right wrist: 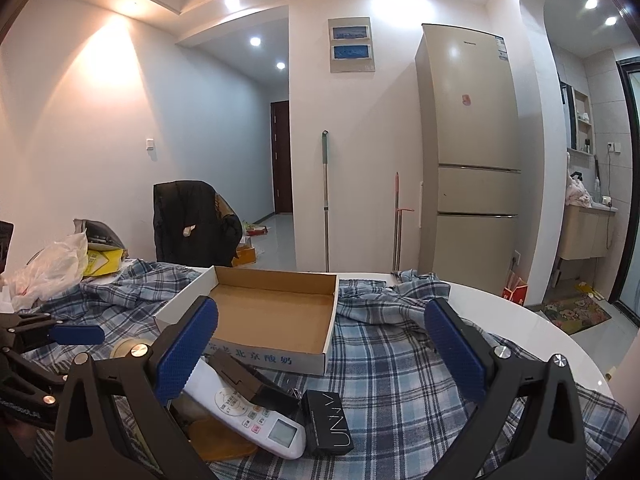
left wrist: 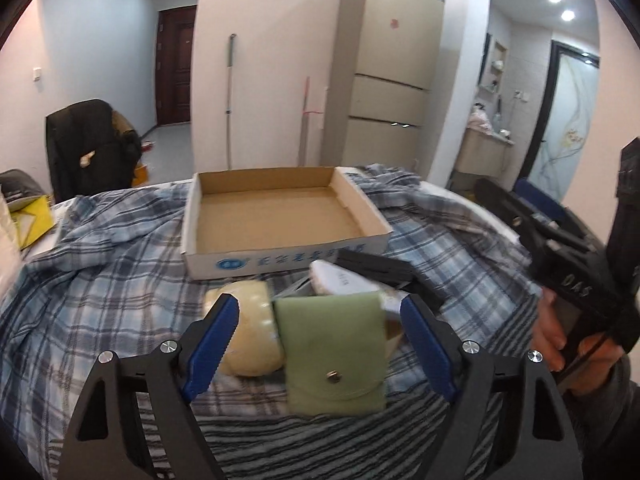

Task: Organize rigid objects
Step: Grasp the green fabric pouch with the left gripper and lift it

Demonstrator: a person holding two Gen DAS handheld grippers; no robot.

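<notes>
Bright ceiling spotlights, fisheye-warped edges.

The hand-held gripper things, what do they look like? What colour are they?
Each hand-held gripper, left and right, has a black angular frame with triangular cut-outs and round silver screws. The fingers wear blue, bumpy-textured pads with toothed edges. In the left wrist view, the other gripper's black body shows white letters "DAS", and the person's bare hand emerges from a dark sleeve.

Left tool, right tool: fingers apart.
</notes>
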